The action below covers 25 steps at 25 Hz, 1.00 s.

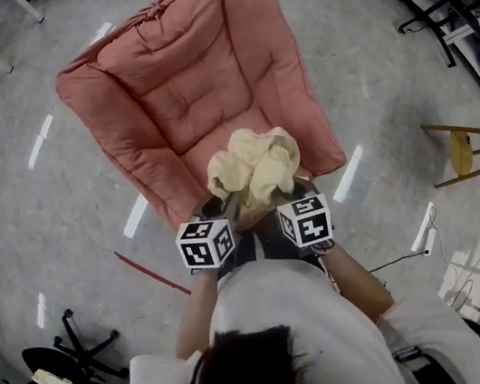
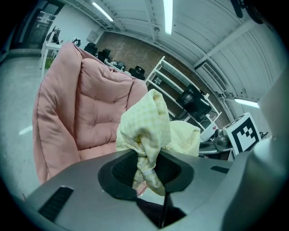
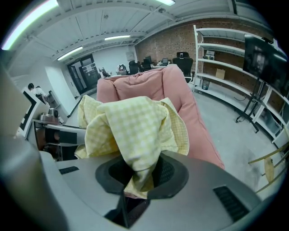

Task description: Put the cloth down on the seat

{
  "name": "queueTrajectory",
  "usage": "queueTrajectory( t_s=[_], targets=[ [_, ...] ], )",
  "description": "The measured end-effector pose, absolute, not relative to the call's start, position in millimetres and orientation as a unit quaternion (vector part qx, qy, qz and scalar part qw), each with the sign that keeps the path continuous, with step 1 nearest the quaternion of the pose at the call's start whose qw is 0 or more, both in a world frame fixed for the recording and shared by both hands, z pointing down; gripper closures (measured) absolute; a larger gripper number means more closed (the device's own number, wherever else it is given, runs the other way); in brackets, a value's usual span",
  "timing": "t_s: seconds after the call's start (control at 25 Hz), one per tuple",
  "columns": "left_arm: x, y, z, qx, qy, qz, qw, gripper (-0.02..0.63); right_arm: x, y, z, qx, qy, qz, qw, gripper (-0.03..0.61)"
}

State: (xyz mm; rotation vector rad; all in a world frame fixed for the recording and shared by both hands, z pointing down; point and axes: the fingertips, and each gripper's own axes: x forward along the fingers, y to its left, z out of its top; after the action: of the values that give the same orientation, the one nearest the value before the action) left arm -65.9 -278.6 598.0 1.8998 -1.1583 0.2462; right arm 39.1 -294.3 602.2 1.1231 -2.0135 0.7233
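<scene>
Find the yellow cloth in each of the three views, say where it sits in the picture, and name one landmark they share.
Head view: cloth at centre, bunched over the near edge of the pink seat.
Left gripper view: cloth at centre, pinched in the left tongs; pink seat behind, left.
Right gripper view: cloth at centre, pinched in the right tongs; pink seat behind, right.
Shared landmark: the pink seat.

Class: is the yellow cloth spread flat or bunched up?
Bunched: the cloth bulges in crumpled folds, pinched by the left gripper and right gripper.
</scene>
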Motion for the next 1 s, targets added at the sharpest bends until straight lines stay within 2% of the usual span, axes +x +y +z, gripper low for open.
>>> queueTrajectory(
  t_s=[0.28,0.52,1.0],
  targets=[
    [-41.3,-307.6,639.2,0.747,-0.464,0.119,0.462,0.502,65.9,-324.1,648.0,0.433,-0.759,0.309,0.375,0.486],
    [-28.4,-337.1,706.0,0.725,-0.463,0.139,0.491,0.502,83.3,-355.6,717.9,0.428,-0.742,0.332,0.395,0.485],
    [-26.8,-376.6,835.3,0.672,-0.487,0.174,0.53,0.502,78.5,-404.7,850.0,0.417,-0.727,0.359,0.411,0.48]
  ],
)
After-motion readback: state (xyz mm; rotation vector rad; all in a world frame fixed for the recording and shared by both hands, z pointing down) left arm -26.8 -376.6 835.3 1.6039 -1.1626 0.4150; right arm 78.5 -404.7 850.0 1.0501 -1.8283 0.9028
